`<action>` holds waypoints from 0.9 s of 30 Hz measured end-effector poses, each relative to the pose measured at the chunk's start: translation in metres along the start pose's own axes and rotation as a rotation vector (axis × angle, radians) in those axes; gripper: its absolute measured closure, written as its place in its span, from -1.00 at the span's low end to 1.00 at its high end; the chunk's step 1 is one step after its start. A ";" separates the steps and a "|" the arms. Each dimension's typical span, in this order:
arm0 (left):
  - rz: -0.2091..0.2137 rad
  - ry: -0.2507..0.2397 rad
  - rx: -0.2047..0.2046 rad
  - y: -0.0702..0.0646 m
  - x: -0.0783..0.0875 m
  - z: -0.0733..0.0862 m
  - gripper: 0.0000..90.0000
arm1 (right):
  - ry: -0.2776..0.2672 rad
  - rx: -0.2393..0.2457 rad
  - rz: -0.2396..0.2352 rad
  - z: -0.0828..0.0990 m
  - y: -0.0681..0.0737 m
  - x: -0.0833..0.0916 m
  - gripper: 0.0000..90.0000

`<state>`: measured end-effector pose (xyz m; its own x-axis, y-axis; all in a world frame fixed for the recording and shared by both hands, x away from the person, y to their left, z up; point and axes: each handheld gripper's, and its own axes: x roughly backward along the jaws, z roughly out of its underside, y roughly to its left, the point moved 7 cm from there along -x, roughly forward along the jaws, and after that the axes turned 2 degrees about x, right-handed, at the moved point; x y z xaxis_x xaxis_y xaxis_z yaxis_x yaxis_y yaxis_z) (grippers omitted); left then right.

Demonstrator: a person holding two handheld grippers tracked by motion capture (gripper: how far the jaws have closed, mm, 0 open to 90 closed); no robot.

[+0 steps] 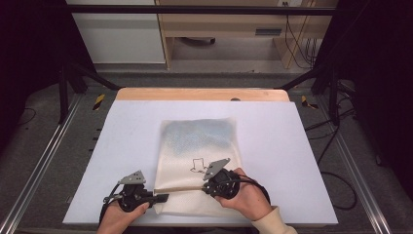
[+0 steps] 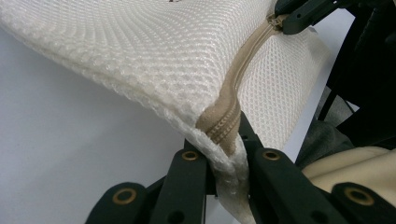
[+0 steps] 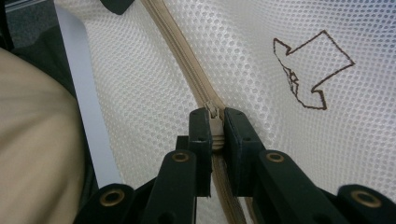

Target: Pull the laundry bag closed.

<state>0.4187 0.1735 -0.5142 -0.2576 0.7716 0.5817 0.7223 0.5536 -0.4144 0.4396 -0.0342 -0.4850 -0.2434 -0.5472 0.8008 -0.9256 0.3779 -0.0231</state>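
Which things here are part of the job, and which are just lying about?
In the job: mesh bag; its beige zipper; zipper pull; left gripper, clamping the bag's end; right gripper, pinching the pull.

Just about: white table; wooden shelving; floor cables.

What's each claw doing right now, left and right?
Left claw: shut on the corner of the mesh bag, at the zipper's end.
Right claw: shut on the zipper pull.

the cream mesh bag point(image 1: 198, 146) is coarse woven netting with a smooth tan fabric zipper point(image 3: 187, 60), on a matt white table point(image 1: 282, 146).
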 end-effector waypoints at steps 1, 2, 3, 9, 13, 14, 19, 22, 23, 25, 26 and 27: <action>0.001 -0.001 -0.001 0.000 0.000 0.000 0.90 | -0.003 0.001 -0.002 0.000 0.000 0.001 0.82; 0.002 -0.001 0.000 -0.001 0.000 0.000 0.90 | -0.001 0.004 0.001 0.000 0.001 0.001 0.82; -0.002 -0.001 -0.001 -0.001 0.000 0.000 0.90 | 0.004 0.005 0.003 0.000 0.001 0.002 0.82; -0.001 0.002 -0.006 -0.002 0.000 0.000 0.90 | 0.009 0.001 0.010 0.001 0.002 0.002 0.82; 0.000 0.001 -0.003 -0.001 0.000 0.000 0.90 | 0.005 -0.005 0.010 0.004 0.001 0.004 0.82; -0.001 0.000 -0.003 -0.001 0.000 0.000 0.90 | 0.003 -0.004 0.013 0.004 0.000 0.005 0.82; -0.003 -0.003 -0.004 -0.001 0.000 0.000 0.90 | 0.001 -0.011 0.013 0.006 0.000 0.007 0.82; -0.005 -0.001 -0.006 -0.001 0.000 0.000 0.90 | -0.002 -0.015 0.011 0.006 0.000 0.007 0.82; -0.003 -0.004 -0.006 -0.002 0.001 0.000 0.90 | -0.002 -0.015 0.013 0.007 0.000 0.007 0.82; -0.004 -0.006 -0.006 -0.002 0.001 -0.001 0.90 | -0.003 -0.013 0.014 0.007 0.000 0.008 0.82; -0.003 -0.006 -0.006 -0.002 0.001 -0.001 0.90 | -0.002 -0.012 0.015 0.007 0.000 0.008 0.82; -0.003 -0.006 -0.005 -0.001 0.001 -0.001 0.90 | -0.001 -0.015 0.016 0.007 0.000 0.009 0.82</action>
<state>0.4180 0.1732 -0.5125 -0.2636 0.7718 0.5786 0.7250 0.5542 -0.4089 0.4355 -0.0444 -0.4819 -0.2589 -0.5416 0.7998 -0.9171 0.3976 -0.0276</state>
